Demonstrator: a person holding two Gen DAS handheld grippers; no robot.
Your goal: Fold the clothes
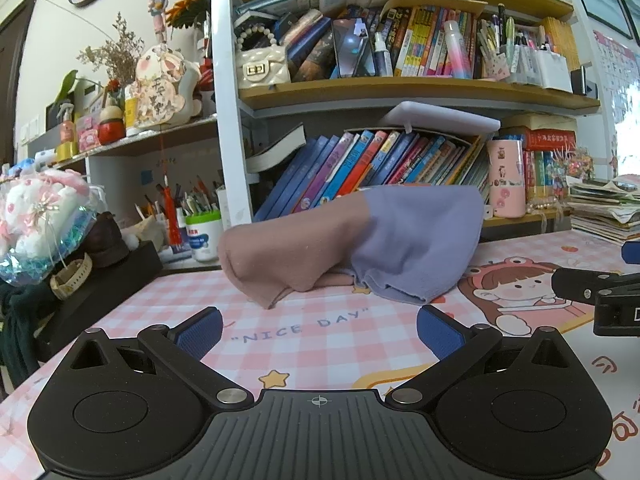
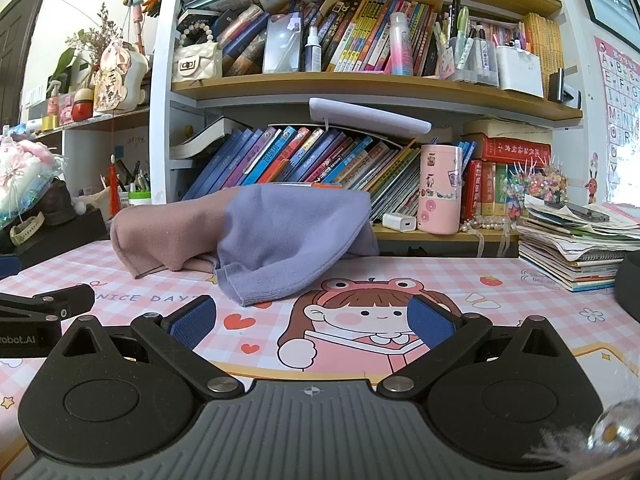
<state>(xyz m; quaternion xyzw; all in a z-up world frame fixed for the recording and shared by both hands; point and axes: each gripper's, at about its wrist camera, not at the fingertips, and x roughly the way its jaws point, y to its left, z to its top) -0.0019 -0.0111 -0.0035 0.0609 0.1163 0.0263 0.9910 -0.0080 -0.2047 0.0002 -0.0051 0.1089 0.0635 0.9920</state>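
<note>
Two shelves of leaning books (image 2: 304,160) fill the bookcase (image 1: 232,80) behind my bench (image 2: 460,280), which is covered by a pink checked mat printed with a cartoon girl and the words "NICE DAY". Stacked papers and notebooks (image 2: 576,256) sit at the bench's right edge, against the shelf.

Next in size is the garment (image 2: 248,236), a soft knit piece that is dusty pink on its left part and lavender on its right. It lies bunched in a loose mound at the back middle of the bench, just in front of the lower row of books, with a ribbed lavender hem drooping toward me and a pink hem corner touching the mat on the left.

My left tongs (image 1: 318,326) hover low over the mat, facing the pink part, blue pads spread wide and gripping nothing. My right tongs (image 2: 312,320) sit beside them, over the girl's face, likewise spread wide and empty, well short of the lavender hem.

Smaller still, a pink cup (image 2: 440,188) with stickers stands on the lower shelf right of the garment, a white charger (image 2: 400,222) just beside it.
</note>
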